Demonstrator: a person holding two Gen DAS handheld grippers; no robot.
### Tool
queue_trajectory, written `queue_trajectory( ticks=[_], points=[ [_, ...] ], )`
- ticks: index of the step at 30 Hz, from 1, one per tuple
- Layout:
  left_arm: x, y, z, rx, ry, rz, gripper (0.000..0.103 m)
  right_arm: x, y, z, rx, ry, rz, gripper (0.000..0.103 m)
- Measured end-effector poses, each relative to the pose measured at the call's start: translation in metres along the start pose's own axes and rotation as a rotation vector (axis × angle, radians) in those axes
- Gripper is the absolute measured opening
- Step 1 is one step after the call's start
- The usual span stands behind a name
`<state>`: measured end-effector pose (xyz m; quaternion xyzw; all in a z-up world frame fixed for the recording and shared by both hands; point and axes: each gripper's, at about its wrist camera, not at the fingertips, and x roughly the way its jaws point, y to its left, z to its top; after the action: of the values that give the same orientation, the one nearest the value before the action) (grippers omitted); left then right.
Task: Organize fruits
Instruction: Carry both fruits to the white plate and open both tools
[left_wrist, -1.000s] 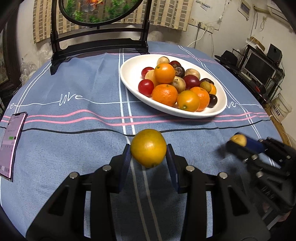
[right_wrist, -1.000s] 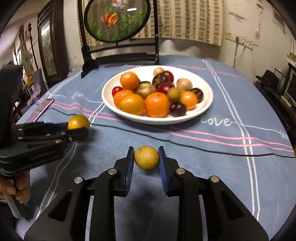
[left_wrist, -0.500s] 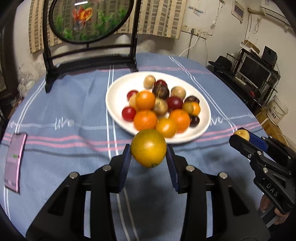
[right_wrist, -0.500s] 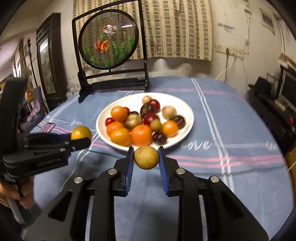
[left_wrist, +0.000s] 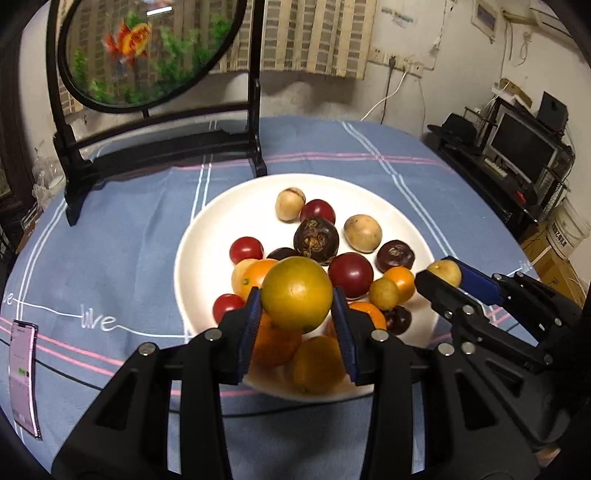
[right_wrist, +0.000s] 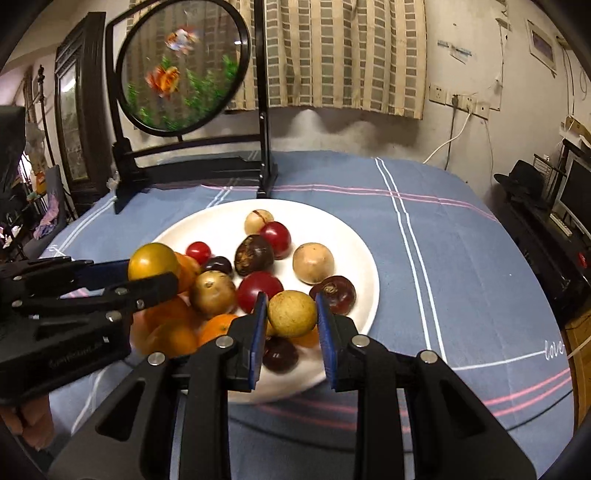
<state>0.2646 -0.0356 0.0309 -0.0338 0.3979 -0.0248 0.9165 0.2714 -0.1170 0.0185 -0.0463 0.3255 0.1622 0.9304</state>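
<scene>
A white plate (left_wrist: 199, 236) (right_wrist: 362, 254) on the blue tablecloth holds several oranges, red tomatoes, dark purple fruits and tan round fruits. My left gripper (left_wrist: 297, 295) is shut on a yellow-green orange (left_wrist: 297, 293) and hangs over the plate's near side. It shows from the side in the right wrist view, left gripper (right_wrist: 155, 267), with the orange (right_wrist: 153, 260). My right gripper (right_wrist: 291, 314) is shut on a small tan fruit (right_wrist: 291, 313) above the plate's near edge. The left wrist view has the right gripper (left_wrist: 443, 275) over the plate's right rim.
A round goldfish picture in a black stand (left_wrist: 162, 147) (right_wrist: 192, 162) rises behind the plate. A phone (left_wrist: 24, 373) lies at the table's left edge. A black cable (right_wrist: 535, 413) crosses the cloth near the front. Shelves and a monitor (left_wrist: 521, 144) stand right of the table.
Both grippers, each still shut on its fruit, have moved forward from over the bare cloth until they hang over the near part of the plate, slightly higher than before.
</scene>
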Motion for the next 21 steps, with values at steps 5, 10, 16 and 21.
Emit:
queue_trajectory(
  ticks=[5,10,16,21],
  points=[
    [0.008,-0.015,0.008,0.074,-0.041,0.065,0.042,0.012,0.000,0.003,-0.030,0.000,-0.047,0.031],
    [0.006,-0.009,0.016,0.021,-0.064,0.033,0.075,0.005,-0.011,0.000,-0.003,-0.006,-0.019,0.053],
    [-0.019,-0.011,0.008,0.035,-0.104,0.025,0.081,-0.010,-0.020,-0.004,0.045,-0.002,0.011,0.055],
    [-0.048,-0.007,-0.006,0.014,-0.125,0.008,0.086,-0.029,-0.019,-0.009,0.035,-0.010,0.034,0.062]
  ],
)
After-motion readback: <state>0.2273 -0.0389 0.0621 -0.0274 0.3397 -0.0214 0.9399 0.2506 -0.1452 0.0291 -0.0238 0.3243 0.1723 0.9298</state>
